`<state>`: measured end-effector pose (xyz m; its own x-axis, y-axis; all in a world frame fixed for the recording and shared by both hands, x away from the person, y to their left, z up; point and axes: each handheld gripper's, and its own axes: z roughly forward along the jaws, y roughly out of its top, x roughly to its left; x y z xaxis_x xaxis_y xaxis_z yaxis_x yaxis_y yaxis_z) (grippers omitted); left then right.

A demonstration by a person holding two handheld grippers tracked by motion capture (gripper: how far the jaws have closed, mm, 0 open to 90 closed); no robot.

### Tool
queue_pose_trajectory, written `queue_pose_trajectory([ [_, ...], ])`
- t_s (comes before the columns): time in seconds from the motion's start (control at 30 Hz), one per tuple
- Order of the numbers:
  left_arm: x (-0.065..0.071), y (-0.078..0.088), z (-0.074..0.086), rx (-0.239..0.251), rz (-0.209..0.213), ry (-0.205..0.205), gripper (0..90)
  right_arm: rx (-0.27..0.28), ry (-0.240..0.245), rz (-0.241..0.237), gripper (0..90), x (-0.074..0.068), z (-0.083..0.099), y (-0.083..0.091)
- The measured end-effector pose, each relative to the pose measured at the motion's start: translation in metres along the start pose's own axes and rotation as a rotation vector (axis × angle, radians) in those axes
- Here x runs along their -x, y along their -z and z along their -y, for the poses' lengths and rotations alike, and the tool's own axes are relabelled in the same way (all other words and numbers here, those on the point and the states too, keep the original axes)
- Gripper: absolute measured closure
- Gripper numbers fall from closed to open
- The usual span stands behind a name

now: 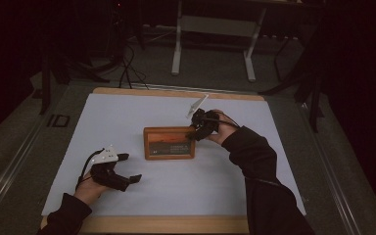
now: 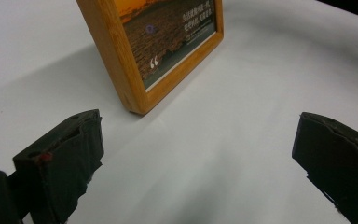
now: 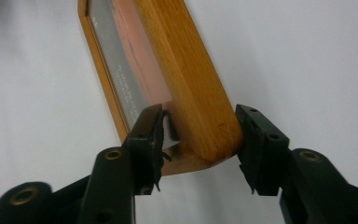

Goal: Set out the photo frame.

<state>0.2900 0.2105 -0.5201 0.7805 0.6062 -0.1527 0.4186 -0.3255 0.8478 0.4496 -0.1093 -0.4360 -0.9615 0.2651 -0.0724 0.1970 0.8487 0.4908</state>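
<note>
Nearest to us in the high view, our two dark sleeves come in from the bottom edge, each hand holding a claw over the white table cover (image 1: 142, 196). Our left gripper (image 1: 127, 169) rests on the cover down at the left, its jaws spread wide with nothing between them, near the wooden picture frame (image 1: 169, 143) but apart from it. That frame sits about mid-table, its printed face toward us. Our right gripper (image 1: 193, 133) is at the frame's upper right corner.

From the left gripper view, we see our two black jaws standing far apart over bare white cover, and the picture frame (image 2: 168, 51) lies ahead of them, untouched, its orange print and pale lettering showing.

From the right gripper view, our right gripper (image 3: 198, 140) straddles the frame's corner (image 3: 191, 93). One jaw lies against the glass face, while the other stands just off the wooden edge with a thin gap showing. So the jaws are loose around the corner, not pressing it from both sides.
</note>
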Motion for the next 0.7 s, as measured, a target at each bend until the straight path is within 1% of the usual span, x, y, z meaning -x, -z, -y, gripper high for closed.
queue_pose_trajectory([
  [0.03, 0.0, 0.0, 0.0, -0.002, 0.0, -0.001, 2.5, 0.0, 0.001, 0.006, 50.8, 0.0, 0.0, 0.0],
  [0.1, 0.0, 0.0, 0.0, -0.003, 0.001, -0.001, 2.4, 0.005, -0.003, 0.0, 48.4, -0.001, 0.001, 0.0],
  [0.17, 0.0, 0.0, 0.0, -0.004, 0.0, -0.002, 2.5, 0.009, -0.009, 0.003, 46.0, -0.002, 0.001, 0.001],
  [0.2, 0.0, 0.0, 0.0, -0.003, 0.002, -0.001, 2.4, 0.012, -0.007, 0.008, 42.9, -0.002, 0.001, 0.002],
  [0.23, 0.0, 0.0, 0.0, -0.003, 0.002, -0.001, 2.4, 0.012, -0.007, 0.008, 42.9, -0.002, 0.001, 0.002],
  [0.27, 0.0, 0.0, 0.0, -0.003, 0.002, -0.001, 2.4, 0.018, -0.006, 0.019, 42.9, -0.003, 0.001, 0.003],
  [0.3, 0.0, -0.001, 0.0, -0.004, 0.001, -0.001, 2.4, 0.03, -0.008, 0.041, 37.3, -0.004, 0.001, 0.005],
  [0.37, 0.0, 0.0, 0.0, -0.002, 0.001, -0.002, 2.4, 0.041, -0.016, 0.047, 35.2, -0.005, 0.0, 0.007],
  [0.5, 0.0, 0.0, 0.0, -0.002, 0.0, -0.004, 2.4, 0.055, -0.042, 0.043, 33.8, -0.005, 0.0, 0.012],
  [0.63, 0.001, 0.0, 0.0, -0.001, 0.001, -0.004, 2.4, 0.064, -0.054, 0.038, 33.1, -0.006, 0.002, 0.014],
  [0.7, 0.001, 0.0, 0.0, -0.002, 0.001, -0.005, 2.5, 0.058, -0.064, 0.026, 35.3, -0.005, 0.003, 0.012],
])
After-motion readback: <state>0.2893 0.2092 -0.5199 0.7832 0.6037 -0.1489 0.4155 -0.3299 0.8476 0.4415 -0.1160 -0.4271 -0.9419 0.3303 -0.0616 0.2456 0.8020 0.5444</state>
